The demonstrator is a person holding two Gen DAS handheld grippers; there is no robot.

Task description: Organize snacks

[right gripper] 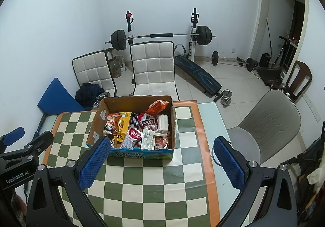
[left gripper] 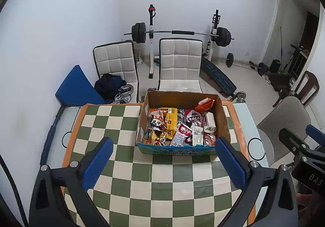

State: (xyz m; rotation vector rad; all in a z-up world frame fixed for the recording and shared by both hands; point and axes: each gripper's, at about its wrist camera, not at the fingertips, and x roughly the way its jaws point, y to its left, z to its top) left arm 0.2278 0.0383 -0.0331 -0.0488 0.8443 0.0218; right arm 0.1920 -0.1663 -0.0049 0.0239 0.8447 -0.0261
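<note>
1. Cardboard makes up the open box [left gripper: 182, 123] that stands on the far half of the checkered tabletop [left gripper: 142, 182], with its blue printed front wall facing the cameras.

2. Every snack packet [left gripper: 180, 135] in view lies inside that box: a panda-printed pack [left gripper: 157, 123] at the left, yellow packs beside it, a red-and-white pouch [right gripper: 132, 137] near the front, pale wrapped ones to the right, and an orange bag [right gripper: 157, 106] propped against the back wall. They lie jumbled and overlapping, not in rows.

3. No packet shows on the checkered cloth around the box, as far as both views reach.

4. The left gripper [left gripper: 164, 158] hovers over the near part of the tabletop, its jaws spread wide with nothing between the blue pads.

5. The right gripper [right gripper: 162, 162] hangs likewise, jaws wide apart and holding nothing; it sits toward the right edge of the cloth.

6. As for progress, the scene fits two stages: the snacks gathered into the box with the job at its close, or a mixed boxful waiting to be taken out and sorted. The pictures do not settle which.
</note>
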